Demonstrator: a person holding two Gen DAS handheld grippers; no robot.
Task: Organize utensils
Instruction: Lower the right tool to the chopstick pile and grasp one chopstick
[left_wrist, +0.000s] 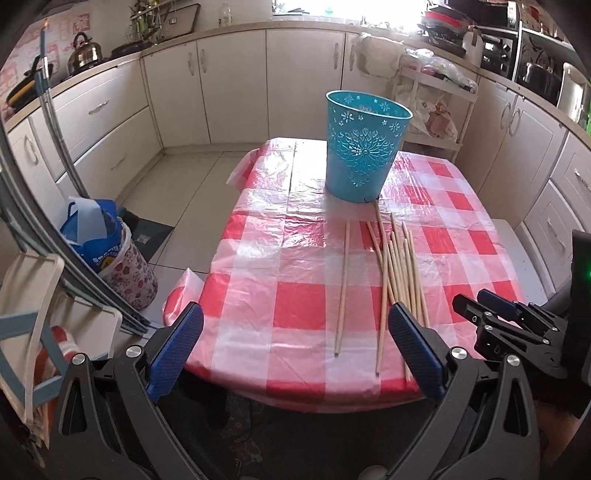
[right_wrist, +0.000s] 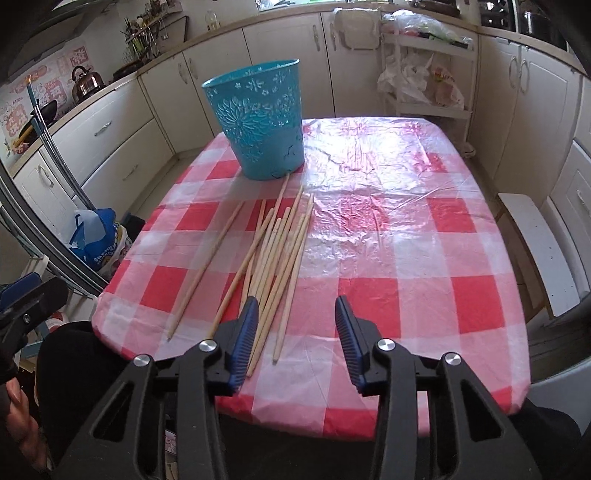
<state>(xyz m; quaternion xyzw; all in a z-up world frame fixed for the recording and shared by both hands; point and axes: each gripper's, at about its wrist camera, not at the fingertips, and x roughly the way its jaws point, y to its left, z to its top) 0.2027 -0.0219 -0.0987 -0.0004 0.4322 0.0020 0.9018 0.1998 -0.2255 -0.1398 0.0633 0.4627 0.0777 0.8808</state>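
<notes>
The left gripper (left_wrist: 295, 343) hangs over the near edge of the table (left_wrist: 258, 302), its jaws spread wide with nothing between them but red-and-white checked cloth. Just ahead of its right-hand jaw, and partly running behind that jaw's tip, lies the bundle of chopsticks (left_wrist: 400, 266), loosely fanned and pointing away toward the teal bin (left_wrist: 364, 147). 1 single chopstick (left_wrist: 343, 288) lies apart from the bundle, straight ahead of the gap between the jaws, nearer the right-hand one. The bin stands upright well beyond the jaws, and the far tips of the longest sticks reach almost to its base.

The right gripper (right_wrist: 295, 332) is also released: its jaws stand partly apart and grip nothing, with bare checked cloth between them. The chopsticks (right_wrist: 273, 258) lie ahead of and beside its left-hand jaw; several near ends pass under or just beside that jaw's tip, though I cannot tell whether it touches them. The lone stick (right_wrist: 207, 269) lies further out to the left of that jaw. The teal bin (right_wrist: 258, 125) stands far ahead, to the left of the jaws' line.

From the left wrist view, the right gripper (left_wrist: 498, 310) shows at the right edge, just beside the sticks' near ends.
</notes>
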